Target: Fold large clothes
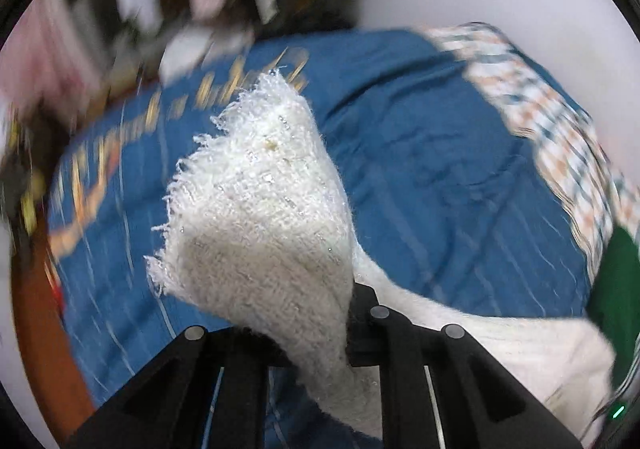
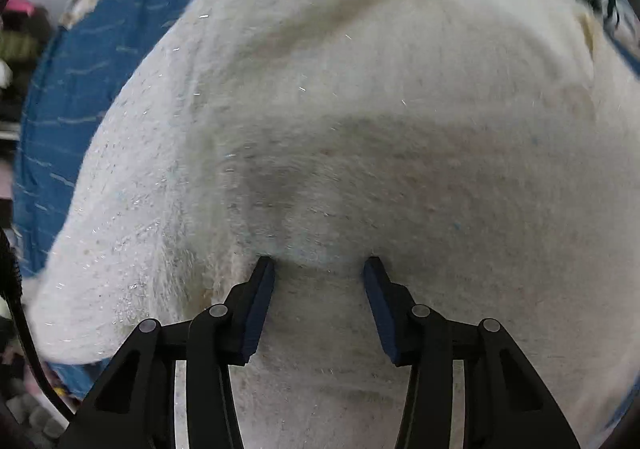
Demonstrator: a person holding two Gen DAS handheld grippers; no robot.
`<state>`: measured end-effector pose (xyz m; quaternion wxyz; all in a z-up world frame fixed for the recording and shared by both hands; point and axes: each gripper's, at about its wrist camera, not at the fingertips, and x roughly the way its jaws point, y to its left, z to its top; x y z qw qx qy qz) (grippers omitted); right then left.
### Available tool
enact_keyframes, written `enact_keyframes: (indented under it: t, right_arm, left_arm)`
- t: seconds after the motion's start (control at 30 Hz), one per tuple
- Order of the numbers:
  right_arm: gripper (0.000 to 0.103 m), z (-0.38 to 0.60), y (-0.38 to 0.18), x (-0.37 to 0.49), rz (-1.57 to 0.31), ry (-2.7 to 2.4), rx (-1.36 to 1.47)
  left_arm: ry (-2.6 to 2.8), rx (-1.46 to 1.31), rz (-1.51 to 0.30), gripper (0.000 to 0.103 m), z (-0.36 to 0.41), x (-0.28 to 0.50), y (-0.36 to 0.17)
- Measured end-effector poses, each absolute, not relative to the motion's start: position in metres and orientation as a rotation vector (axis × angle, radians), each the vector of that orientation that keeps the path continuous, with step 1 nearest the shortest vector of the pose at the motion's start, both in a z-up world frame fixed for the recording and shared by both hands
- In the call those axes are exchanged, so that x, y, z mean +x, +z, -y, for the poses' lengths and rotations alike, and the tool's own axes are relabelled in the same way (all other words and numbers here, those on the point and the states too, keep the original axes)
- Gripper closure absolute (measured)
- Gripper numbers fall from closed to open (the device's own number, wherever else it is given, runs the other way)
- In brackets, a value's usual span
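Blue bedspread (image 1: 420, 169) underlies a white fringed garment (image 1: 260, 217) pinched in the left claw (image 1: 320, 329); right claw (image 2: 319, 269) gapes, tips pressing it.

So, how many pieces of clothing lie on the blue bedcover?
2, possibly more hidden. A white sweater covers the middle, one end pinched in the left claw, with the open right claw pressing on it. A green garment lies at the edge beside it.

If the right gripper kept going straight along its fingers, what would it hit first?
Most likely the white fuzzy garment. The right gripper is open, its fingertips at or pressing into the fabric, which fills the view ahead. How close is hard to judge, and what lies beneath there is hidden.
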<state>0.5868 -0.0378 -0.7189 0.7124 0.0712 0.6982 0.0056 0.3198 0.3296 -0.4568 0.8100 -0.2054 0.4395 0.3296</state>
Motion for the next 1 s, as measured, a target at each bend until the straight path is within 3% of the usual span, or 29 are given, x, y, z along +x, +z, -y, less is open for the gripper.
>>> enact_keyframes:
  t: [0.07, 0.17, 0.4, 0.63, 0.87, 1.0]
  right_arm:
    - [0.052, 0.040, -0.699, 0.579, -1.504, -0.002, 0.104]
    - [0.018, 0.051, -0.674, 0.563, -1.435, -0.075, -0.004]
    - [0.018, 0.108, -0.651, 0.528, -1.364, -0.188, 0.008]
    - [0.018, 0.249, -0.626, 0.483, -1.350, -0.311, 0.202]
    - [0.017, 0.388, -0.626, 0.418, -1.380, -0.469, 0.288]
    - [0.017, 0.434, -0.639, 0.387, -1.404, -0.466, 0.384]
  left_arm:
    - [0.657, -0.315, -0.889, 0.094, -0.308, 0.329, -0.430]
    - [0.571, -0.165, -0.826, 0.094, -0.268, 0.340, -0.395]
    - [0.303, 0.014, -0.797, 0.094, -0.145, 0.355, -0.359]
    - [0.002, 0.066, -0.873, 0.095, 0.025, 0.356, -0.367]
    - [-0.196, 0.177, -1.027, 0.094, 0.190, 0.358, -0.426]
    - [-0.192, 0.292, -1.167, 0.084, 0.241, 0.358, -0.488]
